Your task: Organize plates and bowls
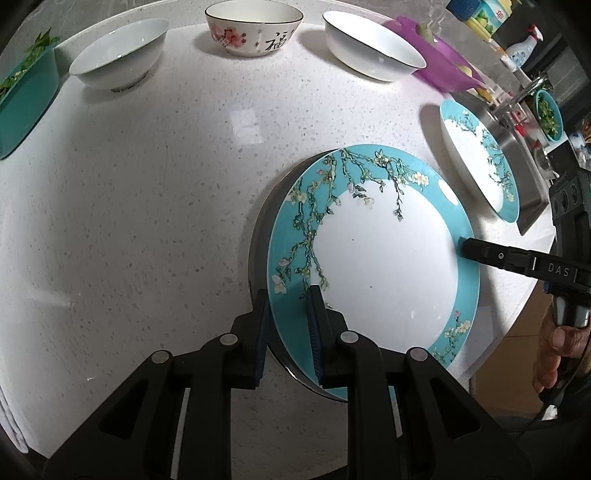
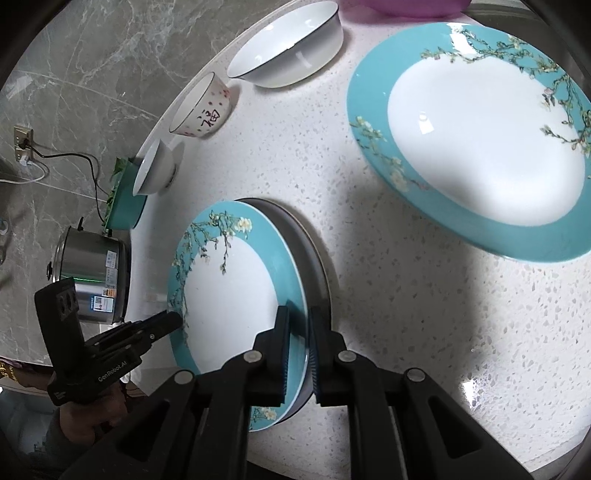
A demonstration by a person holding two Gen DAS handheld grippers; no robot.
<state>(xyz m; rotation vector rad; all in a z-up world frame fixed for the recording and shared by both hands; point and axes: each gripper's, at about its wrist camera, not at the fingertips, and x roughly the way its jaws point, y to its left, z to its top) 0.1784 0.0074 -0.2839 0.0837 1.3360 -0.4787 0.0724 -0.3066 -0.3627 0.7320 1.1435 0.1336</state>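
A round teal-rimmed plate with blossom branches (image 1: 384, 254) is held between both grippers, just above the white speckled counter (image 1: 147, 206). My left gripper (image 1: 288, 325) is shut on its near rim. My right gripper (image 2: 299, 343) is shut on the opposite rim of the same plate (image 2: 229, 295); its finger (image 1: 480, 253) shows in the left wrist view. A second, oval teal plate (image 2: 480, 147) lies on the counter; it also shows in the left wrist view (image 1: 476, 155). Three bowls stand along the far edge: a plain white one (image 1: 118, 51), a flowered one (image 1: 255, 29) and a wide white one (image 1: 373, 44).
A teal tub with greens (image 1: 26, 99) stands at the far left. A purple basin (image 1: 439, 62) and a steel sink (image 1: 517, 147) lie at the right. A steel cooker (image 2: 92, 277) stands beyond the counter edge. The counter's round edge runs close by the plate.
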